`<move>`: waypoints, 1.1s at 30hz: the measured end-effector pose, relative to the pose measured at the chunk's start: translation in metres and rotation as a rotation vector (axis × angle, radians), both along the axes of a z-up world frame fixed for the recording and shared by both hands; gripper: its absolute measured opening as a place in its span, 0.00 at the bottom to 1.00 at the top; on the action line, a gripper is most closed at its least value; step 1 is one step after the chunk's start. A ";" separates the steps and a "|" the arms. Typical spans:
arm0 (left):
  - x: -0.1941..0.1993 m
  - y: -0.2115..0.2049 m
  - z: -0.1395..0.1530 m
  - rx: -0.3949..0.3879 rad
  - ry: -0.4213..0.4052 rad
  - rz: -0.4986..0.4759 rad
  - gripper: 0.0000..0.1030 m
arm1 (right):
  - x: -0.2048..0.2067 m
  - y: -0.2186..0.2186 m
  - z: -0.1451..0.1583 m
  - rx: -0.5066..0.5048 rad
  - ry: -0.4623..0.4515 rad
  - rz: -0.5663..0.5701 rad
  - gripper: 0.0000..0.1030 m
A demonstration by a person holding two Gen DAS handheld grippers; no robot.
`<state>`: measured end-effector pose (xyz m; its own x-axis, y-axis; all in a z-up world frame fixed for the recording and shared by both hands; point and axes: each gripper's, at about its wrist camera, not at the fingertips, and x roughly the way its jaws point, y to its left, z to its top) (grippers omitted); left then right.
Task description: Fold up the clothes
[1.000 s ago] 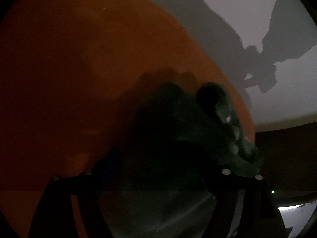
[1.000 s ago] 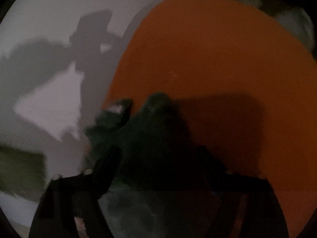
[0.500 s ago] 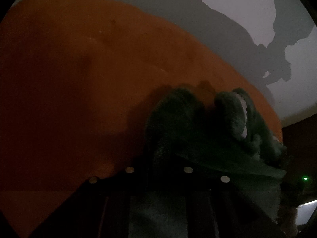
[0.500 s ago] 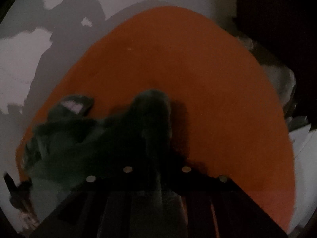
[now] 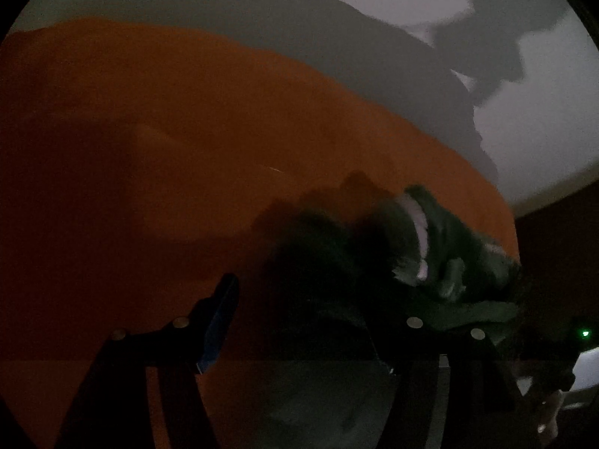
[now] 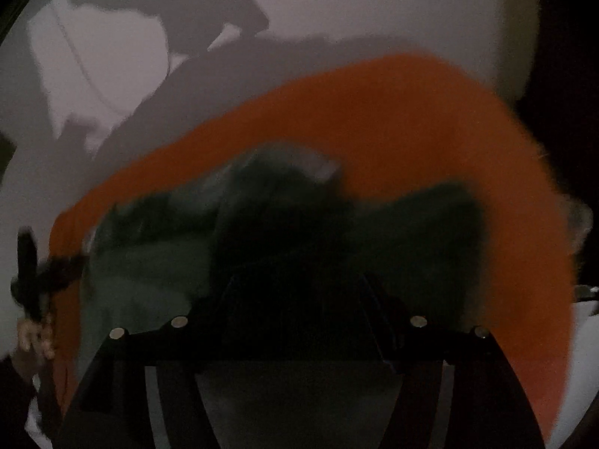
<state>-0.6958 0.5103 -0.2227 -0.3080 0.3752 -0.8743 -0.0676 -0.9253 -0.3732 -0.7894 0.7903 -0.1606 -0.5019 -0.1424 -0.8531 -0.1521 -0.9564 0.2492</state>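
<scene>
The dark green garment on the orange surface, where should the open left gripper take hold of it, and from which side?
Judging from the left wrist view, grip the raised fold beside the pale collar band of the dark green garment. It stands up off the orange surface, so a finger could slip under it. Bring the left gripper in low from the near edge, since the cloth bunches to its right.

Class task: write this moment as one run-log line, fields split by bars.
step: fold clothes | item: dark green garment on orange cloth | left tongs: open beside garment | right tongs: state unclear, garment in front | image: dim, blurred
</scene>
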 end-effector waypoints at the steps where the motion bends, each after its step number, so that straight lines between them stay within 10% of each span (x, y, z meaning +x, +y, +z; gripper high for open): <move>1: -0.001 0.008 -0.004 -0.026 0.008 -0.006 0.56 | -0.006 -0.008 -0.009 0.015 -0.008 0.016 0.64; 3: -0.006 0.016 -0.012 -0.090 -0.001 -0.005 0.28 | -0.017 -0.025 -0.027 0.046 -0.023 0.049 0.63; 12: 0.030 -0.011 0.043 -0.177 -0.004 0.124 0.29 | 0.024 -0.065 -0.016 0.020 -0.049 -0.001 0.66; 17: 0.120 0.018 0.087 -0.082 0.053 -0.038 0.41 | 0.082 -0.097 0.011 0.011 -0.048 -0.007 0.70; 22: 0.147 0.081 0.031 -0.176 -0.045 -0.131 0.44 | 0.108 -0.101 -0.042 -0.004 -0.195 -0.048 0.18; 27: 0.130 0.096 -0.013 -0.297 0.021 -0.188 0.49 | 0.090 -0.094 -0.068 -0.002 -0.217 0.006 0.16; 33: 0.135 0.053 0.028 -0.379 0.003 -0.127 0.49 | 0.097 -0.085 -0.034 -0.013 -0.245 0.037 0.16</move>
